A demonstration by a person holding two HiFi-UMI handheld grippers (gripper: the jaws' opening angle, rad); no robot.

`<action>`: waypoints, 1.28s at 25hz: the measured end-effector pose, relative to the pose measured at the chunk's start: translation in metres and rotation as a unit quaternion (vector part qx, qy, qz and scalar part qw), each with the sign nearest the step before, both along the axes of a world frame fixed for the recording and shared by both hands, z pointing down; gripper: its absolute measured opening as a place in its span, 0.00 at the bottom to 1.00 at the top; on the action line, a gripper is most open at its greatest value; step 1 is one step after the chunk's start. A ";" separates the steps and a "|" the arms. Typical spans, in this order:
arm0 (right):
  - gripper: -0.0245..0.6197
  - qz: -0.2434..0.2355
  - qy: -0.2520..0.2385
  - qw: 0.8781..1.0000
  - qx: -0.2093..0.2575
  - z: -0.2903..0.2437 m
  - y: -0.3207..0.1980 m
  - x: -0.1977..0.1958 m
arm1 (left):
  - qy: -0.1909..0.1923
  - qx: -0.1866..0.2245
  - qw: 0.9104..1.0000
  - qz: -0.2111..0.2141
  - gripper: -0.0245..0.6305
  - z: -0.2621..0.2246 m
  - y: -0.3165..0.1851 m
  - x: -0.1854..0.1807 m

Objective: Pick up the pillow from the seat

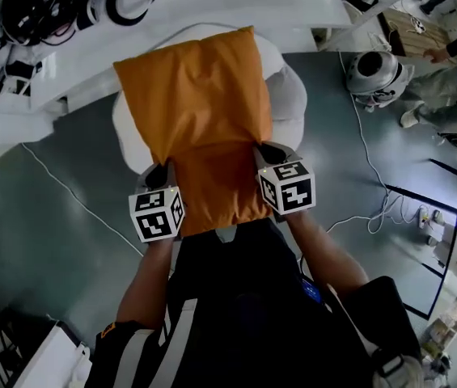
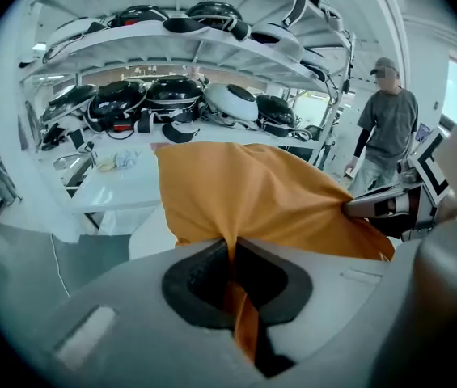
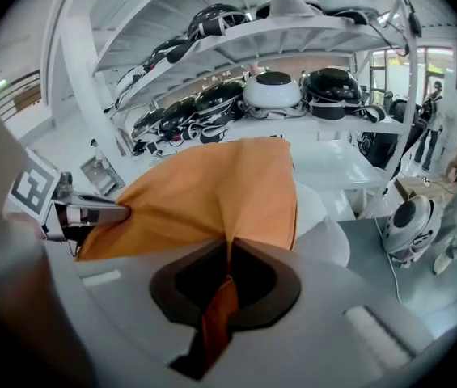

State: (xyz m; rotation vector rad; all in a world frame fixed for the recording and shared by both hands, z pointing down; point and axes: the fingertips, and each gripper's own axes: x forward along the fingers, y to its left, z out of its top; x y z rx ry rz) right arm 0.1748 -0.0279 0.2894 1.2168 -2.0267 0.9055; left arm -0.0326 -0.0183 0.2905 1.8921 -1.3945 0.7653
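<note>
Left gripper view: the left gripper (image 2: 232, 249) has its jaws closed tight on a fold of orange fabric, which passes between the pads and hangs out below them. That fabric is the near left corner of the pillow (image 2: 252, 192). In the right gripper view, the right gripper (image 3: 226, 253) is closed the same way on the near right corner, with a strip of cloth pinched between its pads. Each gripper appears in the other's view at the opposite corner, and the pillow's near edge is stretched between them.

In the head view, the two grippers sit side by side at about the same height, one at each end of the near edge. From them the pillow runs straight away from the person. Its long axis points from the held edge toward the back edge of the seat (image 1: 293, 95). The white seat shows past the pillow at both side edges. Whether the far end rests on the seat or hangs clear cannot be told.

Judgement: the grasp is made and the lift is the step in hand. Neither hand is nearer, so the load is shared. The move ahead calls for both grippers to rise at an equal rate, so the far end clears the seat's back edge without dragging. A grip on fabric alone may slip if one side leads.
</note>
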 end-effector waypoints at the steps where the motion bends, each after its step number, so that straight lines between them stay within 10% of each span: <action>1: 0.05 0.008 0.000 1.000 0.004 -0.007 0.002 0.001 | 0.000 0.003 1.000 0.008 0.05 -0.007 -0.001 0.001; 32: 0.05 0.150 0.029 0.983 0.098 -0.145 0.099 -0.028 | 0.040 0.092 0.984 0.145 0.05 -0.128 0.038 -0.023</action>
